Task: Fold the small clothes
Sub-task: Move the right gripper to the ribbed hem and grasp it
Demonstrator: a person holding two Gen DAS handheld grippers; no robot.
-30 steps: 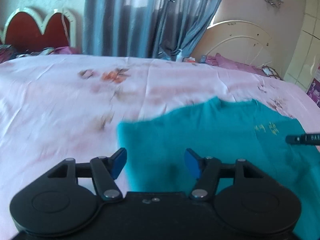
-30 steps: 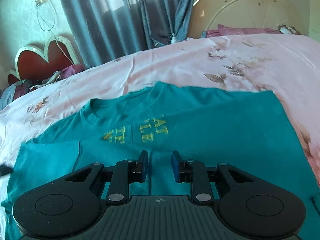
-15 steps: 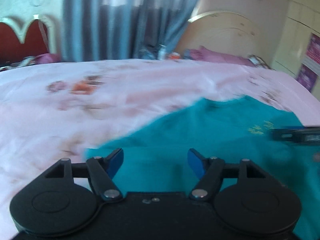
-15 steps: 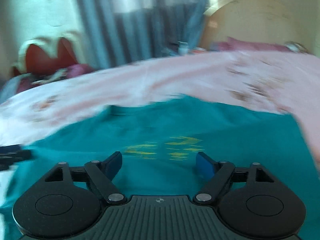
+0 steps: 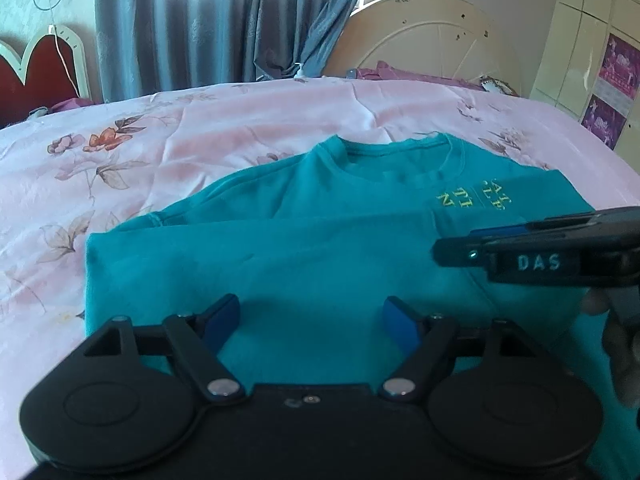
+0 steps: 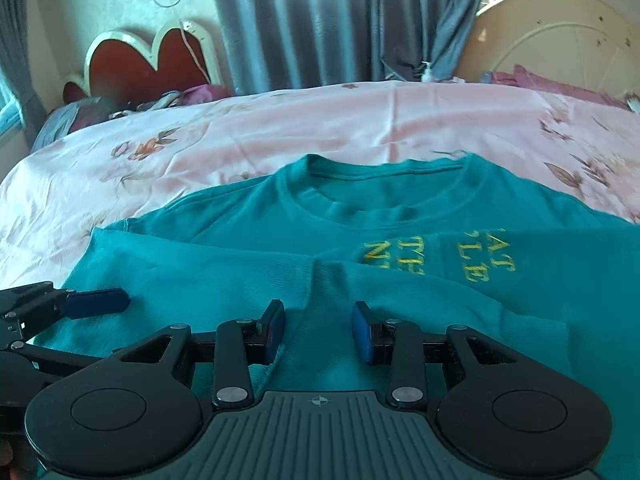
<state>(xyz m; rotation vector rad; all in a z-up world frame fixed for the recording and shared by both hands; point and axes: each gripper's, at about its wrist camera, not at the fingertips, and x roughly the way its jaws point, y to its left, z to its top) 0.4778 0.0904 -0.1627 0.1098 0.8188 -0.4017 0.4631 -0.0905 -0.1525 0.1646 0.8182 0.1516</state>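
Observation:
A teal T-shirt [image 5: 320, 248] with yellow lettering [image 5: 472, 196] lies collar-away on the pink floral bed sheet [image 5: 200, 128]. Its side panels are folded in over the front, and one covers part of the lettering. My left gripper [image 5: 312, 316] hovers over the near left part of the shirt. Its jaws are opening and nothing is pinched between them. My right gripper [image 6: 318, 328] sits over the T-shirt [image 6: 248, 280] near a fold ridge. Its jaws are closing, with the pads apart and only flat cloth below. Each view shows the other gripper from the side: the right gripper [image 5: 452, 248] and the left gripper [image 6: 80, 304].
The sheet [image 6: 280, 128] spreads wide to the left of the shirt and beyond it. Grey-blue curtains [image 5: 224, 20], a red heart-shaped headboard [image 6: 148, 60] and a round cream headboard [image 5: 432, 32] stand behind the bed. Purple bedding [image 6: 560, 84] lies at the far right.
Both grippers have shifted across the shirt, and the collar and folded panels now show in both views. The left jaws have widened. The right jaws spread wide, then narrowed again.

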